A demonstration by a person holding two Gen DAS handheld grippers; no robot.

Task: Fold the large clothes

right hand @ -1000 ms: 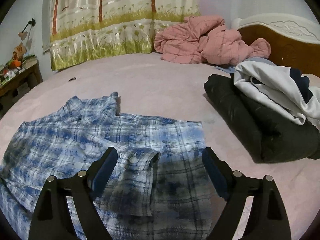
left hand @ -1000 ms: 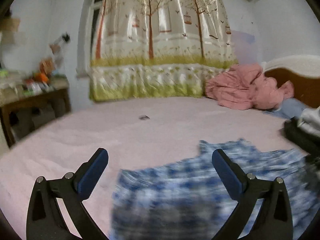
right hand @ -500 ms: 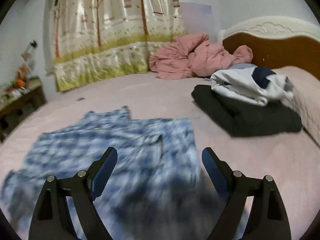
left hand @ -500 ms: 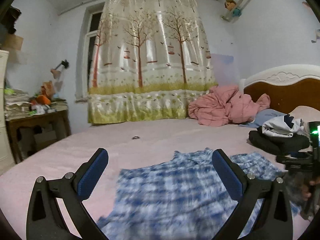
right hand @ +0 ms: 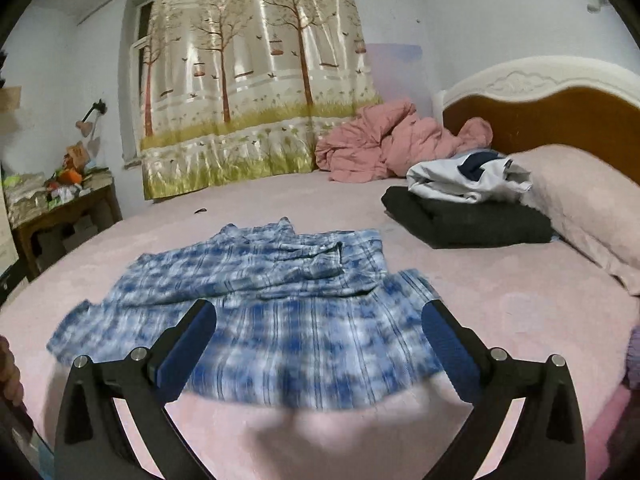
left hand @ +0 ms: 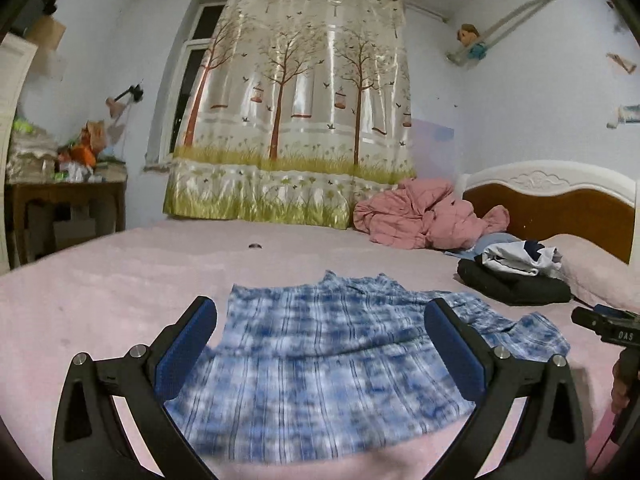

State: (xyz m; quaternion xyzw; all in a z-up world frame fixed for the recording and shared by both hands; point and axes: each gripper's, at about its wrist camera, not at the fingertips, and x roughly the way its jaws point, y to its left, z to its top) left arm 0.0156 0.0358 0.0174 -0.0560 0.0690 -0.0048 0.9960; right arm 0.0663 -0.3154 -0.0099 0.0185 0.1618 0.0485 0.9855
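In the left wrist view, the left gripper (left hand: 320,344) was held with its fingers wide apart and nothing between the pads. The blue plaid shirt (left hand: 320,360) was spread on the pink bed (left hand: 100,300) just beyond and below the fingertips, its hem nearest them and its collar at the far end. A black folded garment (left hand: 516,286) with a white one on top lay well off to the right of the right finger.

In the right wrist view, the right gripper (right hand: 320,344) was likewise seen empty — its jaws had just been opening to their widest, with no cloth caught between them. The shirt filled the gap beyond the fingertips, a sleeve already laid across its upper part; the hem lay closest.

The sleeves appeared to be tucked in, so the step in hand was judged to be a pause between folds. Next, both grippers would probably have to be lowered to the hem corners — each closed on cloth alone, not on the bedsheet.
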